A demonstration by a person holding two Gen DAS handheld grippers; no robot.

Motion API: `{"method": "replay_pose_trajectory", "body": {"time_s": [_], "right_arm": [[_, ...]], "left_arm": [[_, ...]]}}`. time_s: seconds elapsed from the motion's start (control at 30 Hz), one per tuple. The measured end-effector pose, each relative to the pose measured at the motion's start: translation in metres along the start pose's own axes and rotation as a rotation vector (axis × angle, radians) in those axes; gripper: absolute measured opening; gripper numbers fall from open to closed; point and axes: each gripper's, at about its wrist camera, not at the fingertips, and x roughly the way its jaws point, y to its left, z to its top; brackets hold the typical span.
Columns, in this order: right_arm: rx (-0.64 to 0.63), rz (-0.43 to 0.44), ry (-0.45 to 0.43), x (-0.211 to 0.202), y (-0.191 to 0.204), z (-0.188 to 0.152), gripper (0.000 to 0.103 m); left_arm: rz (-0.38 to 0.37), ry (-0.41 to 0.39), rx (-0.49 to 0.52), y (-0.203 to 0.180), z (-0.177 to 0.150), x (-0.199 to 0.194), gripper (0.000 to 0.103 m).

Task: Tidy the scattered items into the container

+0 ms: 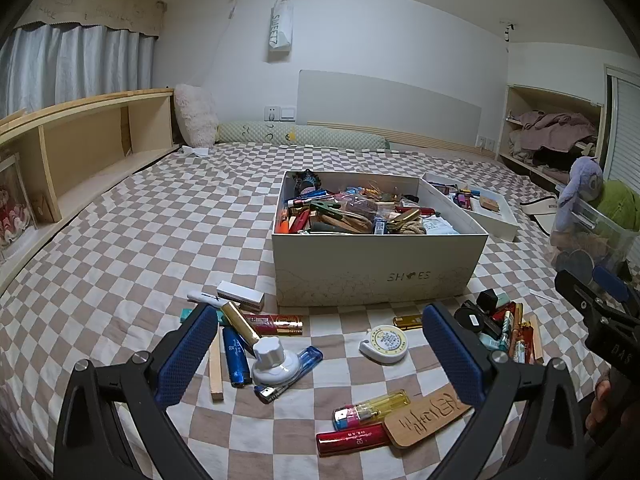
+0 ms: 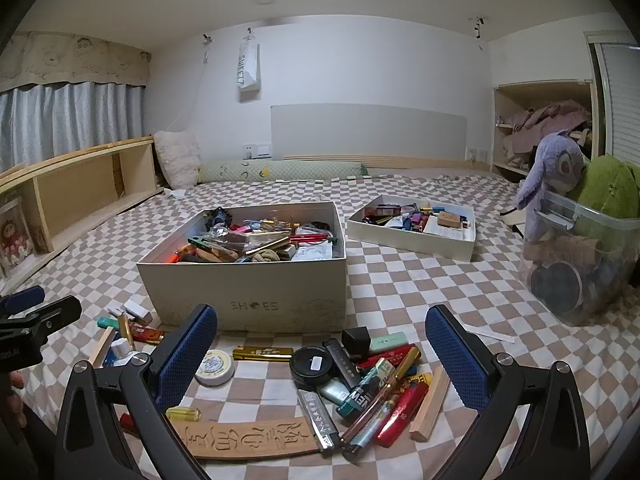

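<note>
Checkered brown-and-white bedding covers the bed (image 1: 140, 240) where we work, with a curtained window and wooden shelving off to one side. Our left gripper (image 1: 320, 356) hangs wide open above the sheet, holding nothing; between its blue pads lie a white knob-topped jar (image 1: 274, 360), a round tape measure (image 1: 385, 345) and, nearer us, a yellow lighter (image 1: 372, 408) beside a carved wooden tag (image 1: 428, 416). Our right gripper (image 2: 320, 356) is likewise spread wide and empty, hovering over a heap of lipsticks, lighters and tubes, among them a black round tin (image 2: 313, 364) and a wooden stick (image 2: 430, 408). Just past both grippers stands the shoe box (image 1: 376, 272), marked SHOES and already piled with small things. Beyond it, on the right, a shallow lid tray (image 2: 412, 242) holds more bits, and a clear plastic bin (image 2: 580, 264) carries a purple plush toy (image 2: 556, 168).
</note>
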Motion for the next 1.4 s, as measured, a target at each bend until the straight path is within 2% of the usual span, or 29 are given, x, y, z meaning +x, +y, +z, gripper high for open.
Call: {"method": "replay_pose_trajectory", "body": {"time_s": [1.4], "right_arm": [[0.01,0.016,0.017,0.0042,-0.0011,-0.0037,0.103]], "left_arm": [[0.016,0.02,-0.023,0.0008,-0.0006,0.0032,0.103]]}}
